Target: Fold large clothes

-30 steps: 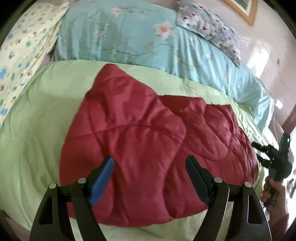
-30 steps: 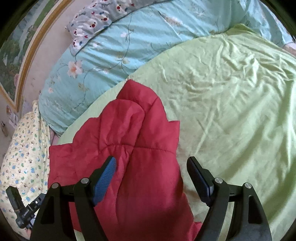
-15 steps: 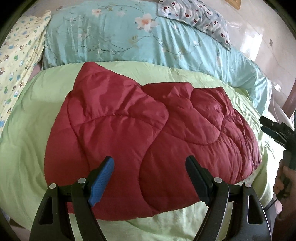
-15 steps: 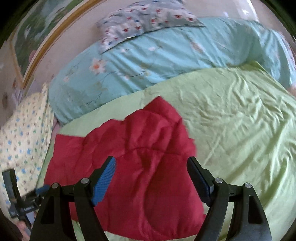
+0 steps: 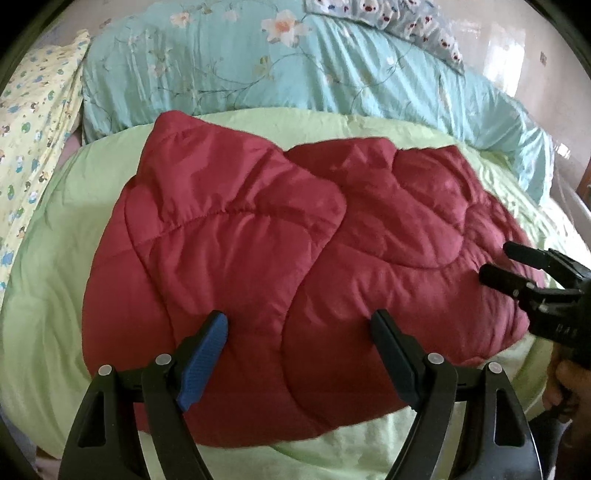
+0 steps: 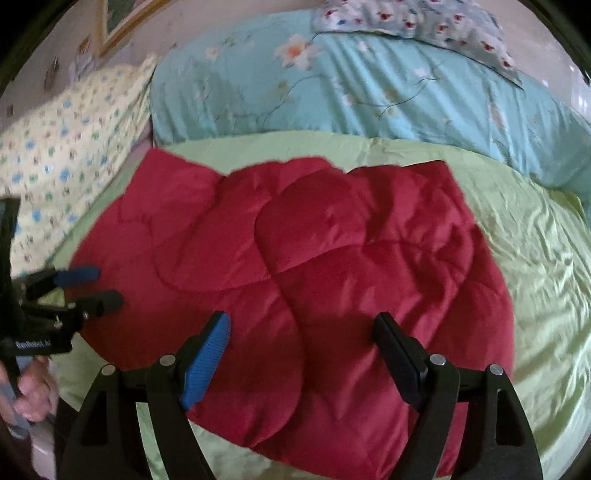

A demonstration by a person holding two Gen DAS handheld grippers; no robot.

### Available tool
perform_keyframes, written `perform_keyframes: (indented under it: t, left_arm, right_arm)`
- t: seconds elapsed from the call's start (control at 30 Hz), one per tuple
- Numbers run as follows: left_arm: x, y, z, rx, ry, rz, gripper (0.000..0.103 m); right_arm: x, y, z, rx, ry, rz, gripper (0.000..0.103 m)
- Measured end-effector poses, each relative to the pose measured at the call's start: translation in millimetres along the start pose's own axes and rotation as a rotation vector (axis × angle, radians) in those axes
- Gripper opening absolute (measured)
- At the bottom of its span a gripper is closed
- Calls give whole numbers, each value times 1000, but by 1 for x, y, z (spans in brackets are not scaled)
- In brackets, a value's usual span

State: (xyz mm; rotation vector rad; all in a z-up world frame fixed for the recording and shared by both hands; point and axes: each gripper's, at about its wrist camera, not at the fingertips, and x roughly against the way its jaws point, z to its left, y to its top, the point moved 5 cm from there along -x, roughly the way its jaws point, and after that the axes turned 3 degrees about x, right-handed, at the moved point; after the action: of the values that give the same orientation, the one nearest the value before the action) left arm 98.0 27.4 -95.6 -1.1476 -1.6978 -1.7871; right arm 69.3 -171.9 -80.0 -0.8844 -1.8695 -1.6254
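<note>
The red quilted jacket [image 5: 295, 236] lies spread across the light green bedcover [image 5: 48, 266], one panel already lapped over the other. It looks puffy, soft and light, with a slick shell likely to slide and spring back, so a pinch at a stitched hem or corner should hold best. The left hand-held gripper [image 5: 299, 354] and right hand-held gripper [image 6: 301, 354] both hover over its near edge, jaws spread and empty. A blue floral quilt [image 6: 369, 85] lies behind.

- Light green bedspread [image 6: 535, 258] fills the lower frame.
- Turquoise floral quilt [image 6: 369, 85] lies across the top.
- Yellow patterned pillow [image 6: 66, 140], upper left.
- Framed picture [image 6: 125, 18] on the wall, top left.
</note>
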Motion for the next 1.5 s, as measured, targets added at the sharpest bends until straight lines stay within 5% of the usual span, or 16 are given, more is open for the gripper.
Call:
perform_keyframes:
  t: [0.87, 1.27, 1.5]
  left_arm:
    - [-89, 68, 33, 124, 35, 62, 82]
    - [-131, 116, 66, 261, 78, 127, 80]
    - [-165, 129, 70, 230, 135, 167, 84]
  right_arm:
    - [-78, 47, -68, -170, -40, 123, 87]
    - [-81, 53, -81, -241, -13, 134, 87]
    - [-83, 72, -79, -187, -14, 128, 87]
